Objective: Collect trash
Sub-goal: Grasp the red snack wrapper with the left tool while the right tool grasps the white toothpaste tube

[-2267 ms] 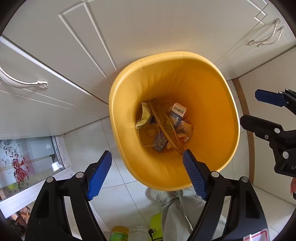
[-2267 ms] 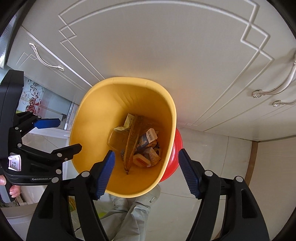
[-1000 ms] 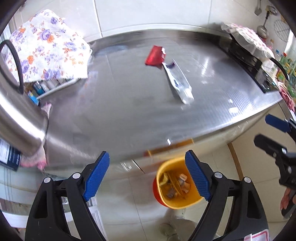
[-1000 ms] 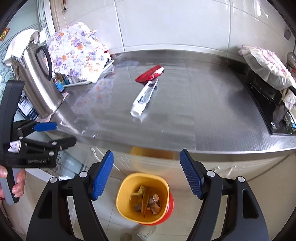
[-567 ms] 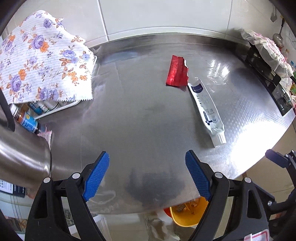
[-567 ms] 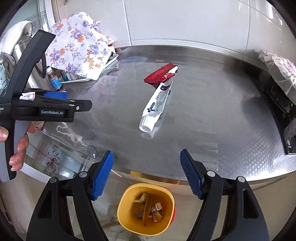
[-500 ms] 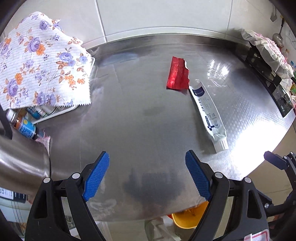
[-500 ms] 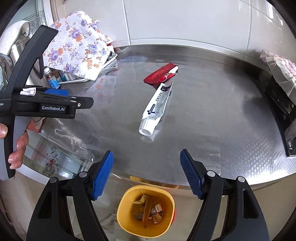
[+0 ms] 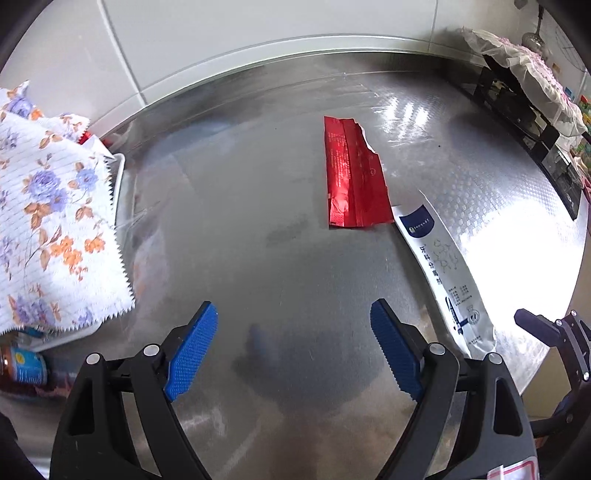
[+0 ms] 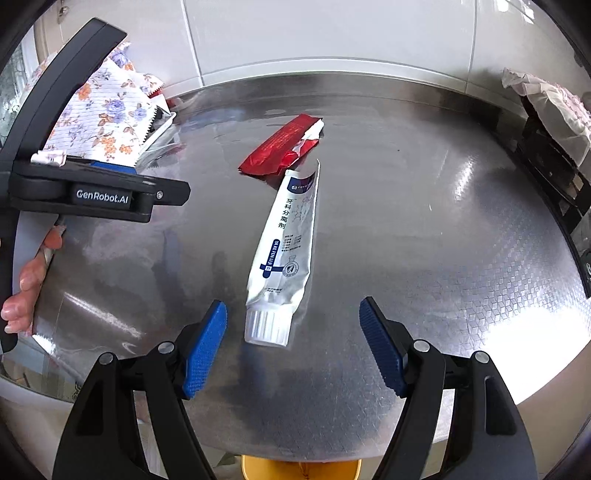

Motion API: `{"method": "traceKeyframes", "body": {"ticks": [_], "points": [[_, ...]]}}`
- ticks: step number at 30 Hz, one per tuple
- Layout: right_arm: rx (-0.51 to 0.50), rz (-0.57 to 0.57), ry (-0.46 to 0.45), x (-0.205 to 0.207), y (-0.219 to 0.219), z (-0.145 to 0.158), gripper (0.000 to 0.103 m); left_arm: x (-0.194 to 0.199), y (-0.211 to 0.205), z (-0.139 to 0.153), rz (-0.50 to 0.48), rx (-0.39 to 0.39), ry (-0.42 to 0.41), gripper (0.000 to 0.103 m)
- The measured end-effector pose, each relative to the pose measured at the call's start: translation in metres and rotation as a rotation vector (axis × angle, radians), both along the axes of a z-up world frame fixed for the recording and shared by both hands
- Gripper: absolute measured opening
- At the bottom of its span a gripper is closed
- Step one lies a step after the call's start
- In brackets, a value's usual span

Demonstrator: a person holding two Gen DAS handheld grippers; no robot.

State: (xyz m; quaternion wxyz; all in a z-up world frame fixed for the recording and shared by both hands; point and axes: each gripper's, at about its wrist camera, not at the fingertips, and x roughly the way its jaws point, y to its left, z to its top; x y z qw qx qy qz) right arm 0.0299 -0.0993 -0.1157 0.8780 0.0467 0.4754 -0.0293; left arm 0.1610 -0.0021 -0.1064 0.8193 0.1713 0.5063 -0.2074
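A torn red foil wrapper lies flat on the steel counter, ahead and right of my open, empty left gripper. A white toothpaste tube lies beside it, cap toward the counter's front edge. In the right wrist view the tube lies just ahead of my open, empty right gripper, its cap between the fingertips' line. The wrapper lies beyond the tube. The yellow bin peeks out below the counter edge.
A floral cloth covers a rack at the left, with small bottles below it. A stove with a cloth-covered pot stands at the right. The tiled wall runs behind the counter. The left gripper's body shows at the left of the right wrist view.
Both grippers have risen from over the bin to the counter and moved in closer to the wrapper and tube. Both stay open.
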Motion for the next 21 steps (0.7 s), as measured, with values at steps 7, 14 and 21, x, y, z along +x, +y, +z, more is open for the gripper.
{"method": "traceKeyframes", "body": {"ticks": [7, 14, 21], "points": [[-0.051, -0.039, -0.014, 0.010, 0.005, -0.010, 0.056, 0.027, -0.022, -0.008, -0.077, 0.000, 0.012, 0.085], [-0.014, -0.126, -0.009, 0.019, -0.025, -0.007, 0.036, 0.046, -0.047, -0.013, -0.129, -0.023, 0.025, 0.090], [-0.023, -0.171, 0.006, 0.022, -0.046, -0.006, 0.036, 0.058, -0.078, -0.020, -0.175, -0.033, 0.042, 0.090]]}}
